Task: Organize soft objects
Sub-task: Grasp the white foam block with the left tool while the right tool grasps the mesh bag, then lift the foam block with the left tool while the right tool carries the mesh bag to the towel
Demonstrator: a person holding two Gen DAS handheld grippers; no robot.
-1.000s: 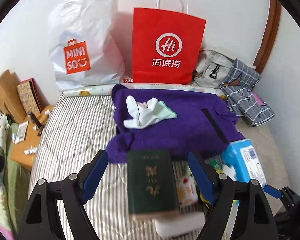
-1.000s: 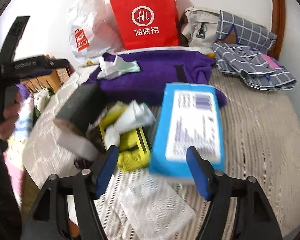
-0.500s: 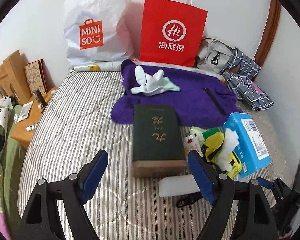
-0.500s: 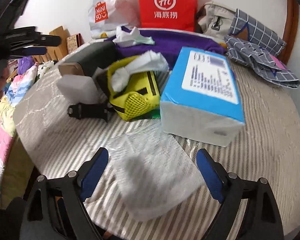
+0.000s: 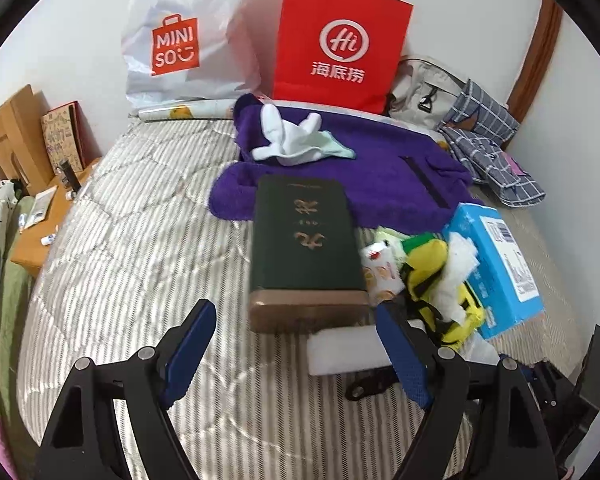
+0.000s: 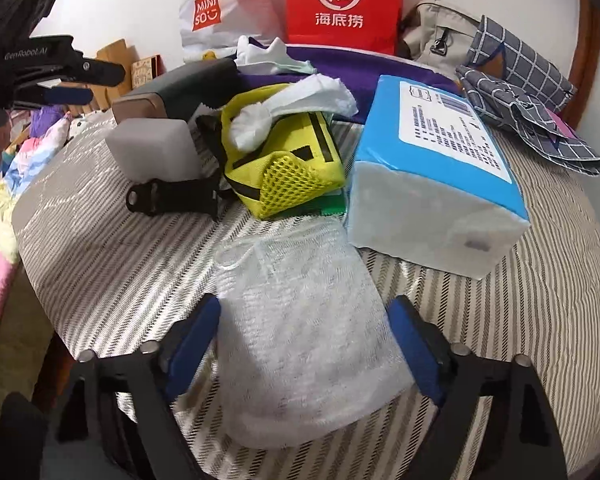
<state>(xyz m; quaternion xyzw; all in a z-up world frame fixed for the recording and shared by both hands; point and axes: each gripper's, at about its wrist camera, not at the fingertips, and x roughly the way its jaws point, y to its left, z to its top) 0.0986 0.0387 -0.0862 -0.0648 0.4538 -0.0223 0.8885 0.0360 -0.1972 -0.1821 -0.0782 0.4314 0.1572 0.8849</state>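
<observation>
- Right wrist view puts the white mesh pouch (image 6: pixel 300 340) flat on the striped bed (image 6: pixel 540 340), near its front edge, just in front of the blue tissue pack (image 6: pixel 440 168) and the yellow mesh bag (image 6: pixel 288 160).
- It looks light, limp and thin, likely to crumple or slide on the quilt; pinching one raised edge or bunching its middle seems the safest hold.
- Right gripper (image 6: pixel 304 344) straddles the pouch: its jaws have just been closing, yet stand apart on either side, not pressing it as far as I can tell.
- Left gripper (image 5: pixel 296 344) hangs with jaws wide apart and empty, before the dark green book (image 5: pixel 304 240) and the white foam block (image 5: pixel 340 352).
- Farther back lie a purple fleece garment (image 5: pixel 380 176) with white socks (image 5: pixel 288 136) on it, and a red paper bag (image 5: pixel 340 40) at the wall.
</observation>
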